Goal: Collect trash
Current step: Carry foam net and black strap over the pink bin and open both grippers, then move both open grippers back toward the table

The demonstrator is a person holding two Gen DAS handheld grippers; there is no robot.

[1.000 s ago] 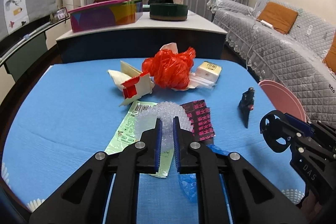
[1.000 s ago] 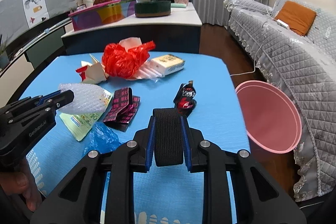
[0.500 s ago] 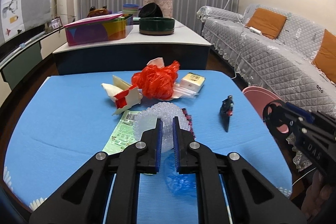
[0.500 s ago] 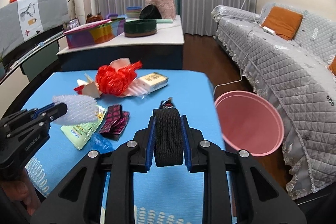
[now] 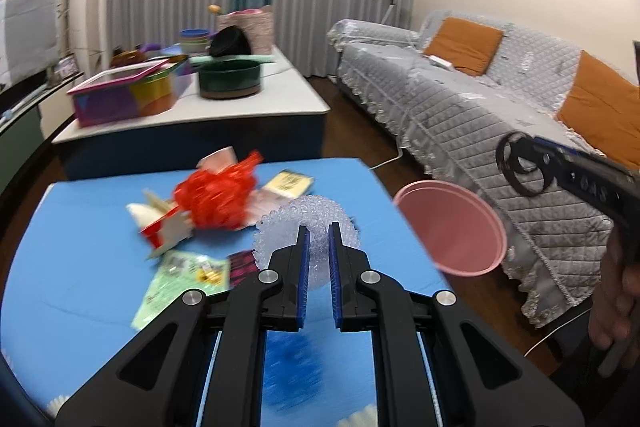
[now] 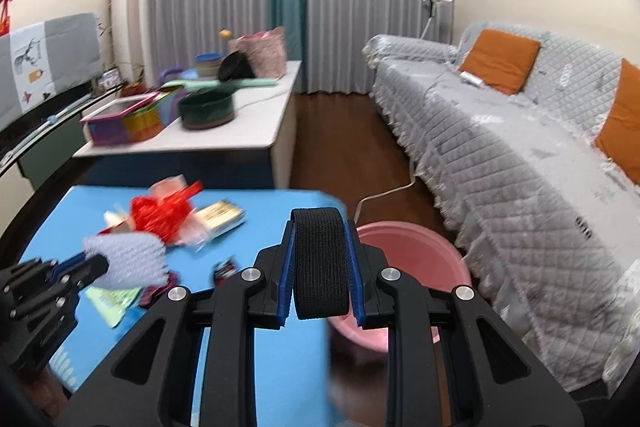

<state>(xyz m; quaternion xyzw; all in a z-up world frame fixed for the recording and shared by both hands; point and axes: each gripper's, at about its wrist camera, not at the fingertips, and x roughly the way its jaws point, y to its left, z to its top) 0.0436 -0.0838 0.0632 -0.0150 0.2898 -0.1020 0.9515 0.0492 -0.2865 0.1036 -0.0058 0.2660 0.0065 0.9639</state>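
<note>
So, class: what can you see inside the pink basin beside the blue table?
The pink basin shows only bare pink inner wall. In the right wrist view the black band and its gripper's jaws cover part of it, and the bottom is not visible.

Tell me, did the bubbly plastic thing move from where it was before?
Yes. The bubble wrap, pinched in the left gripper, went up off the blue table and toward the pink bin; earlier it sat over the green wrapper.

Soft, even indoor light fills both views, with no harsh shadows or glare. Motion blur smears the litter on the blue table [image 5: 72, 227] and the clutter on the white counter [image 6: 224, 143] behind it, while each gripper's own fingers stay sharp. Fisheye distortion bends the curtains and walls, and the corners fall to black.
</note>
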